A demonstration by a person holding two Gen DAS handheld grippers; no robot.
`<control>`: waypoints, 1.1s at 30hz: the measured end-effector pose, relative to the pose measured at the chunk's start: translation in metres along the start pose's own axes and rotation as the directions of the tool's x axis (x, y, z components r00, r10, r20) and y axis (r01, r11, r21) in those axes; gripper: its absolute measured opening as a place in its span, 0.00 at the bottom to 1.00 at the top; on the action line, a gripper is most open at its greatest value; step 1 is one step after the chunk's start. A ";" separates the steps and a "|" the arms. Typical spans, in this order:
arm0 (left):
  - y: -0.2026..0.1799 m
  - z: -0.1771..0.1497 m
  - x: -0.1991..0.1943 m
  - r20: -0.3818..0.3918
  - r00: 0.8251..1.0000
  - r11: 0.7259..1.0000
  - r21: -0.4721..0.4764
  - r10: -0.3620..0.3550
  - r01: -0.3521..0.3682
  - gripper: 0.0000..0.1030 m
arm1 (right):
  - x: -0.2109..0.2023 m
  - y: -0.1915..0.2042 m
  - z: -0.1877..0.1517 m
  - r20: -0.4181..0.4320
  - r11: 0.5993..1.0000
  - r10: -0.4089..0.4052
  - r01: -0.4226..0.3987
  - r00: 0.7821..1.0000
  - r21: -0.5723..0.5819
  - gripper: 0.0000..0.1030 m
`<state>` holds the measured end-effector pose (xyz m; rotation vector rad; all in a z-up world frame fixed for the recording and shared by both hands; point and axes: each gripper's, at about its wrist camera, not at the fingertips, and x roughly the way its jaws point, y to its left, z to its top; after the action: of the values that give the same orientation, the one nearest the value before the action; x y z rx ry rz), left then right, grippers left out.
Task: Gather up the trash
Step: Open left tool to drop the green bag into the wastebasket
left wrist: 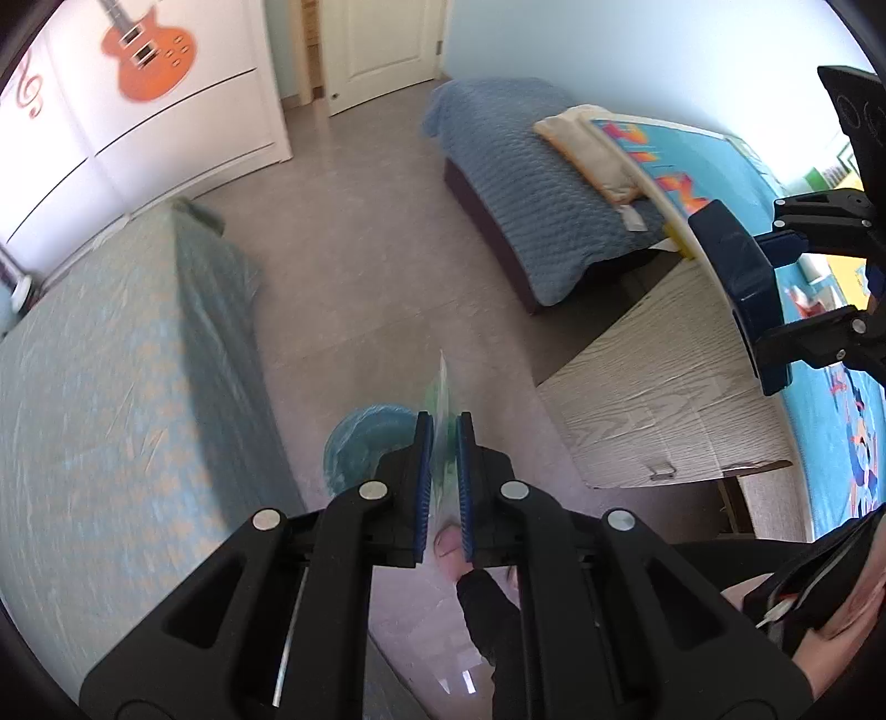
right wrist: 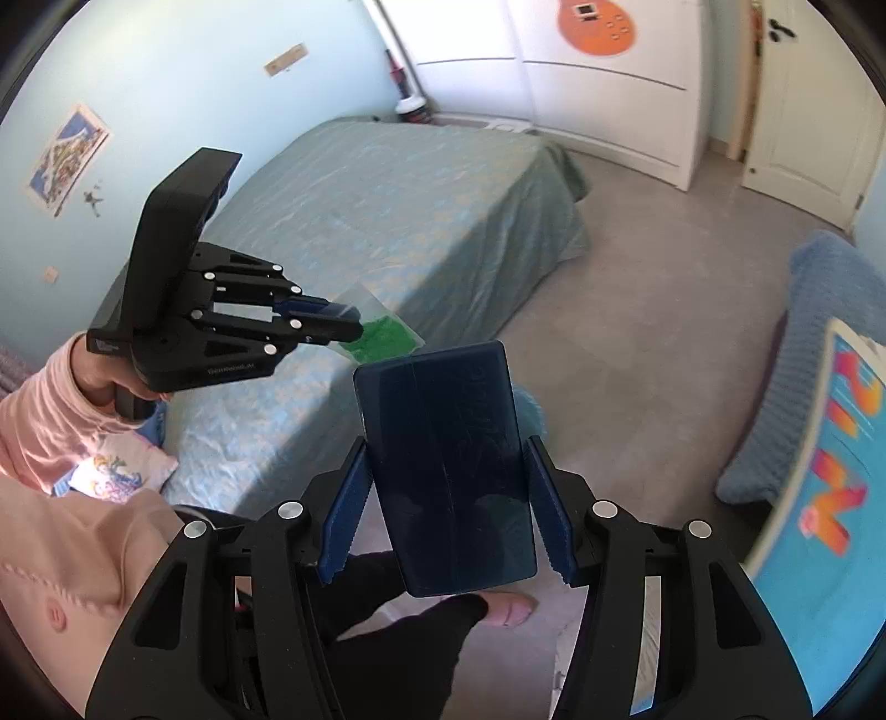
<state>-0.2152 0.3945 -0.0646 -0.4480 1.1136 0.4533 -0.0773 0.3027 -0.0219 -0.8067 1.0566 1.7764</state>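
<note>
Room: a bedroom with a grey floor (left wrist: 354,277), pale blue walls and a white wardrobe (left wrist: 166,111) bearing an orange guitar picture (left wrist: 147,52).
Beds: one bed with a pale green cover (right wrist: 398,221) is seen at the left of the left wrist view; a second, with a blue blanket (left wrist: 515,183), lies across the floor from it.
Desk: a wood-grain top (left wrist: 659,387) is seen at the right of the left wrist view, next to a bright blue cartoon-printed panel (left wrist: 841,443).
Left gripper (left wrist: 443,443): closed tight on a clear plastic bag (right wrist: 382,327) with green printing — the bag is pinched edge-on between the blue pads and sticks out past the tips.
Right gripper (right wrist: 446,501): held about half open around a dark blue flat box (right wrist: 448,459); the box stands on end between the jaws and reaches well past the tips.
Bin: a round container with a blue liner (left wrist: 368,443) is seen on the floor just behind the left gripper's tips, partly hidden.
Person: a pink sleeve (right wrist: 39,421) is seen behind the left gripper's handle — a dark trouser leg and a bare toe (right wrist: 512,609) are seen below.
</note>
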 end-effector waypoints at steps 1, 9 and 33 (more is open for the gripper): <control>0.004 -0.003 0.001 -0.003 1.000 1.000 -0.012 0.002 -0.002 0.07 | 0.004 0.002 0.003 -0.006 1.000 0.007 -0.007 1.000 -0.005 0.54; 0.035 -0.019 0.008 -0.033 0.999 0.998 -0.065 0.012 -0.014 0.07 | 0.047 0.015 0.030 -0.078 0.997 0.059 -0.062 0.995 -0.046 0.54; 0.087 -0.027 0.041 -0.118 0.993 0.991 -0.132 -0.005 -0.010 0.73 | 0.112 0.013 0.085 -0.139 0.995 0.098 -0.096 0.985 0.020 0.71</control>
<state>-0.2679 0.4560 -0.1226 -0.5963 1.2021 0.5105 -0.1403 0.4161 -0.0762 -0.8953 1.2169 1.8126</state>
